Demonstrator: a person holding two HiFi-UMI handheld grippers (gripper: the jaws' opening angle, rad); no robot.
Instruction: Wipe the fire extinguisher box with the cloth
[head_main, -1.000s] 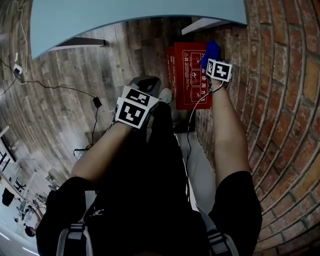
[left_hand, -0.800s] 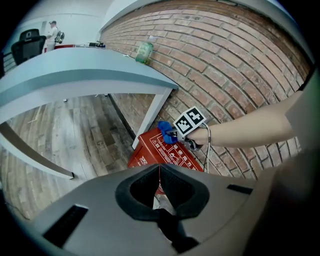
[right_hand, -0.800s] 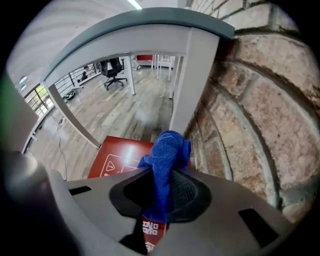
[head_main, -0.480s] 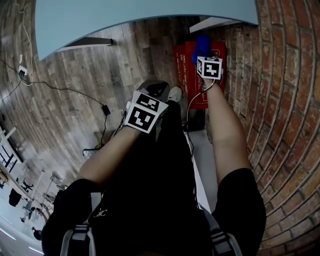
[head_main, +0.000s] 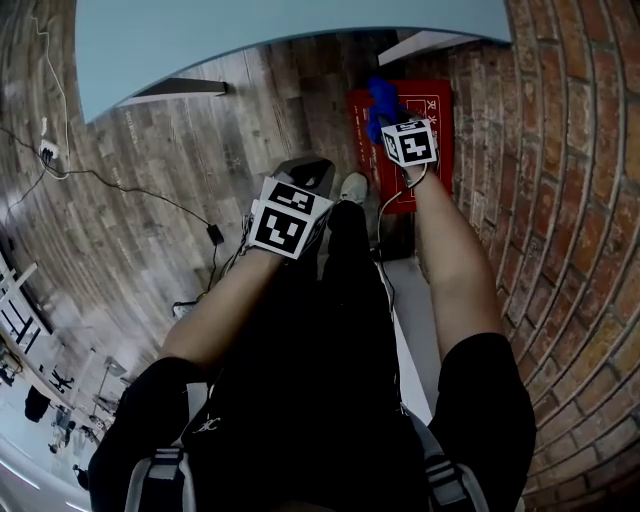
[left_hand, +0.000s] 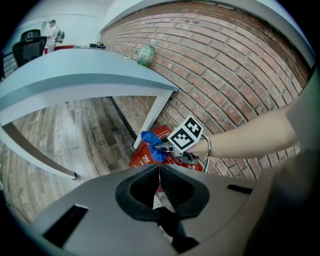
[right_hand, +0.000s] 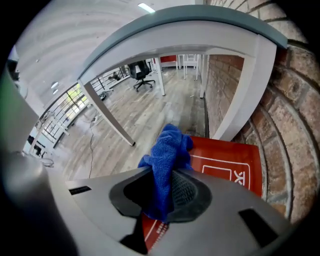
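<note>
While the right hand-held gripper (right_hand: 161, 174) pinches the blue cloth (right_hand: 168, 149) above the red fire extinguisher box (right_hand: 227, 162) (beside a brick wall (head_main: 560, 200)), left hand-held gripper (left_hand: 160, 168) pressed together, empty

The right gripper (head_main: 386, 113) has carried the cloth (head_main: 380, 96) across the fire extinguisher box (head_main: 437, 150), from the brick-wall side to the left edge.

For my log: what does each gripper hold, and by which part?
The right gripper pinches the blue cloth near one end; the left gripper holds nothing.
</note>
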